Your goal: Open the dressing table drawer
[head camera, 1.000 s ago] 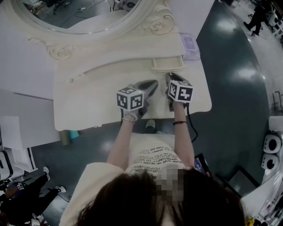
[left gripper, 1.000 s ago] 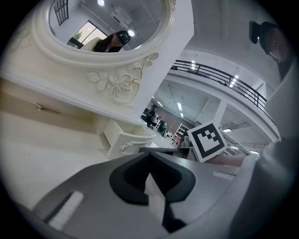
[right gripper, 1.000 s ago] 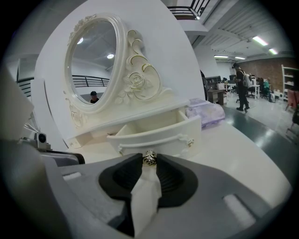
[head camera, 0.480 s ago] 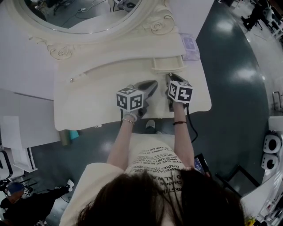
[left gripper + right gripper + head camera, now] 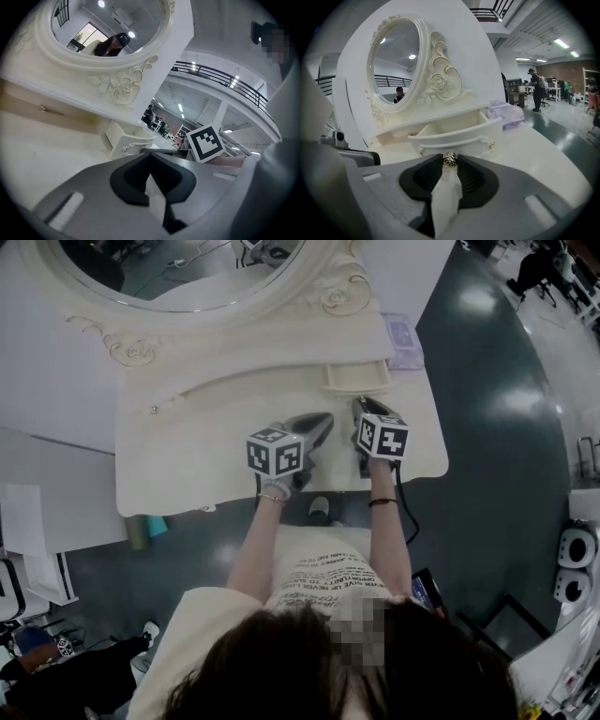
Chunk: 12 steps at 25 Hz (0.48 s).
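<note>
The cream dressing table [image 5: 187,460] has a small right-hand drawer [image 5: 356,377] pulled out, its inside showing empty in the right gripper view [image 5: 459,136]. My right gripper [image 5: 450,162] is shut on the drawer's metal rose-shaped knob [image 5: 450,158], which is pinched between the jaw tips. In the head view the right gripper [image 5: 364,401] sits just in front of the drawer. My left gripper [image 5: 328,415] rests beside it over the tabletop, its jaws together with nothing between them [image 5: 150,153]. The same drawer [image 5: 129,140] shows ahead in the left gripper view.
An oval mirror [image 5: 187,268] in a carved frame stands at the back of the table. A purple packet [image 5: 403,338] lies at the back right corner. A second, closed drawer with a small knob [image 5: 155,410] is at the left. Dark floor surrounds the table.
</note>
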Tool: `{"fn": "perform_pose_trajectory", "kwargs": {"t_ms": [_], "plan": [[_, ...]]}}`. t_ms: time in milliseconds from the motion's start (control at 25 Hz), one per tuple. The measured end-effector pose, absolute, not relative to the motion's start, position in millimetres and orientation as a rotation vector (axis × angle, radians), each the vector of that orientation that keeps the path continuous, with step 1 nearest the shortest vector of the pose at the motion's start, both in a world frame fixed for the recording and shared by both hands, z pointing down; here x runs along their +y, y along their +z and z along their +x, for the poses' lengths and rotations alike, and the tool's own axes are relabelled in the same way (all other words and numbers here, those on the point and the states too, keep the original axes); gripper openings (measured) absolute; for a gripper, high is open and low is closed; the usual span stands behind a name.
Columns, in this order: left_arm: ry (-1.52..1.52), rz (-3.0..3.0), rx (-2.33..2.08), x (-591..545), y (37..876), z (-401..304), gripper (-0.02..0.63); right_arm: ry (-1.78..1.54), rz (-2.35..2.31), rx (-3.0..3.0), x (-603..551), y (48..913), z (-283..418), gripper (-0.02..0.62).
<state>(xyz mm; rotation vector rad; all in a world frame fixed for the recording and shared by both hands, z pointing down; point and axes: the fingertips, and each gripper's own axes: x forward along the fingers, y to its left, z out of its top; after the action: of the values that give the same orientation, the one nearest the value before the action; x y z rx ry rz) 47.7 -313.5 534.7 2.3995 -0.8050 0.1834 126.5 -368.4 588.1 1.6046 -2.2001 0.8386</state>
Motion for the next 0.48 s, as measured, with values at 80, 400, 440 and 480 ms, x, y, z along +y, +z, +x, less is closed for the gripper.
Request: {"fn": "perform_pose_trajectory", "kwargs": {"t_ms": [80,400,440,480], "plan": [[0.183,2.401,-0.804,-313,534,48,-0.001,0.829,1.616,-2.223,-369,586,126,0.103],[0.176,2.410,-0.783,-311,532,52,-0.001,0.792,1.645,-2.298,-364,573,128,0.115],[0.175,2.411,-0.778,-310,532,54,-0.001,0.770,1.659,-2.318,-364,568,130,0.115],[0.174,2.412,-0.774,-310,531,56,-0.002,0.745,1.669,-2.340,-365,562,131,0.115]]}}
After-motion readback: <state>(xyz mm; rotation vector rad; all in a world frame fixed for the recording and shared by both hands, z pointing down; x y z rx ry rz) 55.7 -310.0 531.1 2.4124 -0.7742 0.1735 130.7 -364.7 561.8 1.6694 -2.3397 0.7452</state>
